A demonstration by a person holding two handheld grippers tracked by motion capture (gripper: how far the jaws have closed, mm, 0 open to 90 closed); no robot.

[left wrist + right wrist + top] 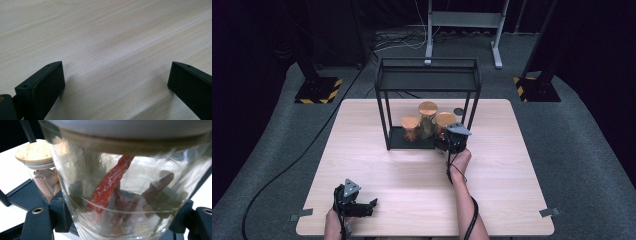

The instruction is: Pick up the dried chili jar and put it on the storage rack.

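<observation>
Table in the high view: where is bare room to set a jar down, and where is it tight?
The table is bare between the black rack and the left gripper, and along both side edges. The rack's bottom shelf is crowded: three wooden-lidded jars, with the right gripper shut on the chili jar.

Right tool [451,141] clamped far forward; left tool [362,206] low, jaws wide.

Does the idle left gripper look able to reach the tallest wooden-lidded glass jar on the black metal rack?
Probably yes, with a long reach. The left gripper rests open near the table's front edge, with bare wood up to the rack. The tallest jar stands mid-shelf, but the right gripper, shut on the chilli jar, crowds that side.
</observation>
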